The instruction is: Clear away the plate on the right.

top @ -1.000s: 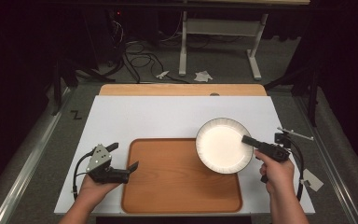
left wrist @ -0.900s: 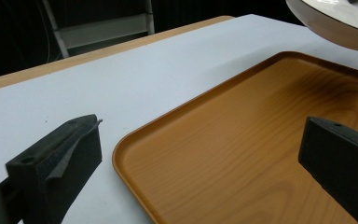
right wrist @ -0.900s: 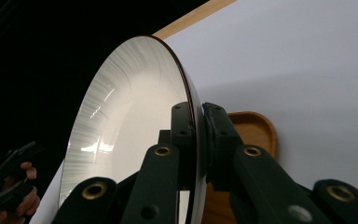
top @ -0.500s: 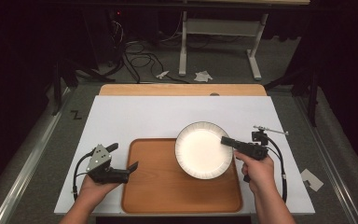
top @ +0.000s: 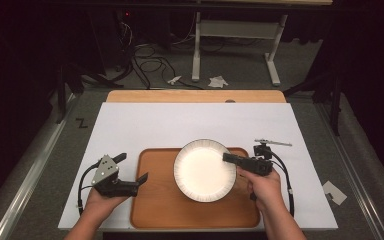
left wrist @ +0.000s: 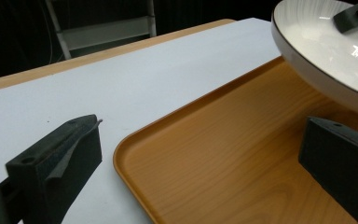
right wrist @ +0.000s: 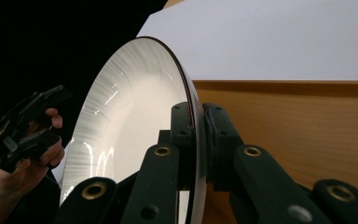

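Right gripper (top: 230, 158): you are clamping its jaws on the plate's rim at the plate's 3 o'clock edge.
Plate (top: 202, 171): it is hanging over the tray's upper middle, lifted off the wood in the left gripper view.
Tray (top: 155, 210): it is lying on the white bench (top: 180, 125).
Left gripper (top: 141, 178): you are holding its jaws apart, straddling the tray's 9 o'clock rim, gripping nothing.
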